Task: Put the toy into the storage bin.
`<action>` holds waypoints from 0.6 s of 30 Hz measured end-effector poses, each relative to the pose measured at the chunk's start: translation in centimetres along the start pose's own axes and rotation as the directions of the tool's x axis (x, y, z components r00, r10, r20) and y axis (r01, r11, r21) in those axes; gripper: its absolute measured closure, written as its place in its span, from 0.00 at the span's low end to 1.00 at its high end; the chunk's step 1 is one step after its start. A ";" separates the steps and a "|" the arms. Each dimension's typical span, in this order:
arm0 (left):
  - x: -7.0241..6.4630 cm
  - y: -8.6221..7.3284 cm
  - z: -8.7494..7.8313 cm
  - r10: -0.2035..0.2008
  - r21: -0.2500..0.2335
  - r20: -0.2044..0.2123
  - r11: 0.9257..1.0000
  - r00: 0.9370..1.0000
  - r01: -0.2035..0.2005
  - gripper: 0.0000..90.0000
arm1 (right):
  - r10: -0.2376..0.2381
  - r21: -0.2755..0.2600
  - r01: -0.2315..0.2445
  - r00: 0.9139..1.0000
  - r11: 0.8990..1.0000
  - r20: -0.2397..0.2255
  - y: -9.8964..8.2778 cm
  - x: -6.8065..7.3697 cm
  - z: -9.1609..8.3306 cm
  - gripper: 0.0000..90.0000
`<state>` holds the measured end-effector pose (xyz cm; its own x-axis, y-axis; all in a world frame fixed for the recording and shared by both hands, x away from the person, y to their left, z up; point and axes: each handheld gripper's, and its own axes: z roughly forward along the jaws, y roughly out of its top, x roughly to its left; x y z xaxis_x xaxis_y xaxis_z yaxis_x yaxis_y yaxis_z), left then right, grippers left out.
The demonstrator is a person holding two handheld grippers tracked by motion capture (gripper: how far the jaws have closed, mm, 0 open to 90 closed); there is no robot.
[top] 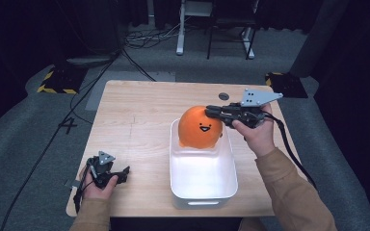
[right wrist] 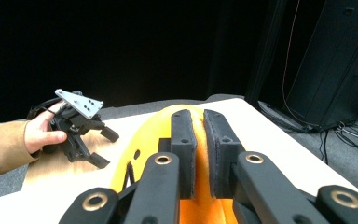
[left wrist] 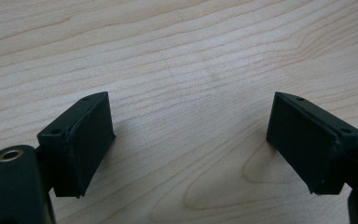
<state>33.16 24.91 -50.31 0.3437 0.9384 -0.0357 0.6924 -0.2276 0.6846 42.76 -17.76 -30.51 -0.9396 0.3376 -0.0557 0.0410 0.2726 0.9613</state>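
Note:
A round orange plush toy (top: 200, 127) with a black smiling face hangs over the far end of a white bin (top: 203, 179), its lower part inside the rim. My right gripper (top: 208, 111) reaches in from the right and is shut on the top of the toy. In the right gripper view its fingers (right wrist: 184, 140) pinch a fold of the orange plush toy (right wrist: 156, 130) between them. My left gripper (top: 125, 171) rests at the near left of the wooden table (top: 139, 110). It is open, with bare wood between its pads (left wrist: 91, 140).
A small dark round disc (top: 223, 96) is set in the table near its far edge. Beyond the table lie floor cables, a white-legged stand (top: 180, 45) and yellow-black striped plates (top: 58, 82). In the right gripper view a hand holds the left gripper (right wrist: 81, 133) over the table.

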 end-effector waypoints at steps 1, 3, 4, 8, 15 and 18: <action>0.0 0.0 0.0 0.000 0.000 0.000 1.000 1.000 0.000 0.17 | -0.005 0.006 0.005 1.000 1.000 -0.003 -0.3 0.1 0.5 0.93; 0.0 0.0 0.0 0.002 0.000 0.000 1.000 1.000 -0.002 0.17 | 0.000 0.010 0.000 1.000 1.000 -0.003 -0.4 0.1 0.7 0.93; 0.0 0.0 0.0 0.003 0.000 -0.001 1.000 1.000 -0.003 0.17 | 0.000 0.013 0.000 1.000 1.000 -0.008 -0.6 0.2 1.2 0.93; 0.0 0.0 0.0 0.004 -0.001 -0.003 1.000 1.000 -0.004 0.17 | 0.008 0.026 -0.007 1.000 1.000 -0.018 -1.1 0.3 1.9 0.93; 0.0 0.0 0.0 0.003 0.000 0.000 1.000 1.000 -0.003 0.17 | -0.001 0.056 0.003 1.000 0.998 -0.029 -1.7 0.6 2.7 0.93; 0.0 0.0 0.0 0.003 0.001 0.000 1.000 1.000 -0.003 0.17 | -0.001 0.071 0.003 1.000 0.997 -0.028 -2.0 0.8 3.0 0.93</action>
<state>33.16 24.91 -50.31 0.3454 0.9379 -0.0335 0.6919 -0.2304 0.6843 42.94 -15.34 -33.24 -0.9489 0.3116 -0.0490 0.0620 0.3367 0.9396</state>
